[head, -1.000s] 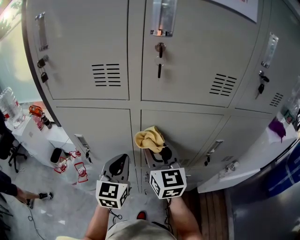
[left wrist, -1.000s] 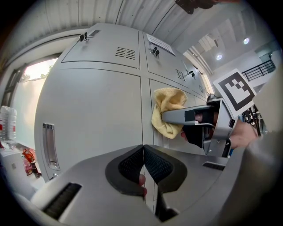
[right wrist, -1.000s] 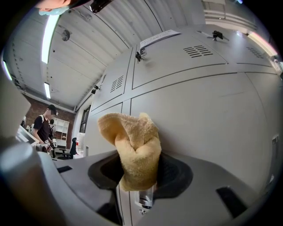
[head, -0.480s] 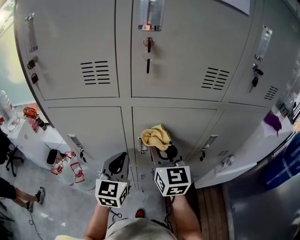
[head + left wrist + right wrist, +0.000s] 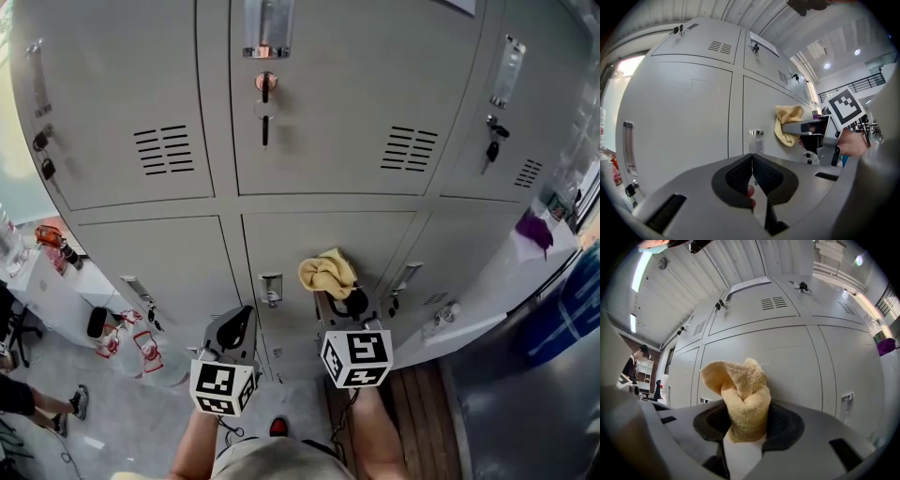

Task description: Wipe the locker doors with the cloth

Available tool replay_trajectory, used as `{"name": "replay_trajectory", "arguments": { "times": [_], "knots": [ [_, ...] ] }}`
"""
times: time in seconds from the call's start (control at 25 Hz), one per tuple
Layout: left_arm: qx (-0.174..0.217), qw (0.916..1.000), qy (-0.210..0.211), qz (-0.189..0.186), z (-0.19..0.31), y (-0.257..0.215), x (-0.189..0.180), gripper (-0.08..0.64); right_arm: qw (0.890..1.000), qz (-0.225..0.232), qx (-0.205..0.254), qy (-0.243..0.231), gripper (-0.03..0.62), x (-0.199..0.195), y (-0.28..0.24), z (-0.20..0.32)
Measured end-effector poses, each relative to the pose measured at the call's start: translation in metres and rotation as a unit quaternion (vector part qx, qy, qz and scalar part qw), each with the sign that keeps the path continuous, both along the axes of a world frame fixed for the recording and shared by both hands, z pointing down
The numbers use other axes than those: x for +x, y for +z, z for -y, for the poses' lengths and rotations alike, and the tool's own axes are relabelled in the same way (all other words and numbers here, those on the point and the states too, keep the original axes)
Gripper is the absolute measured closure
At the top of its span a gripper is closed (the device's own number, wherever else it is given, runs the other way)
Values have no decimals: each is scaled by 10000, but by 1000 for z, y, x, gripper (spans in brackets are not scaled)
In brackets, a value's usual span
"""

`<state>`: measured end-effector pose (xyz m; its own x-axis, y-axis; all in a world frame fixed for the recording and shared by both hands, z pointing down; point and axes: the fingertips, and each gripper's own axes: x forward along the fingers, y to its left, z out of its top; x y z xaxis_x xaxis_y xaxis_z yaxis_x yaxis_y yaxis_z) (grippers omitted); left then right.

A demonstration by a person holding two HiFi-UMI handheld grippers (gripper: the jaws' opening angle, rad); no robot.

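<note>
We hold the yellow cloth (image 5: 740, 394) clamped in our right gripper (image 5: 745, 425), whose jaws press on the bunched lower part while a loose fold stands free beyond their tips. Straight ahead of those jaws is the grey lower locker door (image 5: 309, 239). The cloth sits close against it, though we cannot tell whether the two touch. Our left gripper (image 5: 752, 171) hangs beside the right one, on its left and a little farther back from the lockers. Its jaws are together and hold nothing. A small metal handle (image 5: 270, 288) lies on the door just left of the cloth.

We judge the cloth to be light, soft terry that is limp rather than stiff, so it should flatten and drag under pressure. The hold on its bunched middle looks sound. The free fold beyond the jaws is what should meet the metal, and it could snag on the handle or on the keys (image 5: 264, 112) hanging above.
</note>
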<state>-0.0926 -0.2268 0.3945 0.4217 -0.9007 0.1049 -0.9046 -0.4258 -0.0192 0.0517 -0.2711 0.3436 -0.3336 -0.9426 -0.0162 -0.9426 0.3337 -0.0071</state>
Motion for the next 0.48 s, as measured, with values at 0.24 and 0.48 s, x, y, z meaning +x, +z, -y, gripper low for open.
{"name": "replay_trajectory", "arguments": {
  "times": [0.24, 0.48],
  "knots": [
    [-17, 9999, 149, -8, 1, 2, 12, 537, 9994, -25, -50, 327, 407, 31, 4, 2],
    [-11, 9997, 256, -9, 3, 1, 21, 537, 9980, -21, -94, 617, 407, 59, 8, 5]
  ]
}}
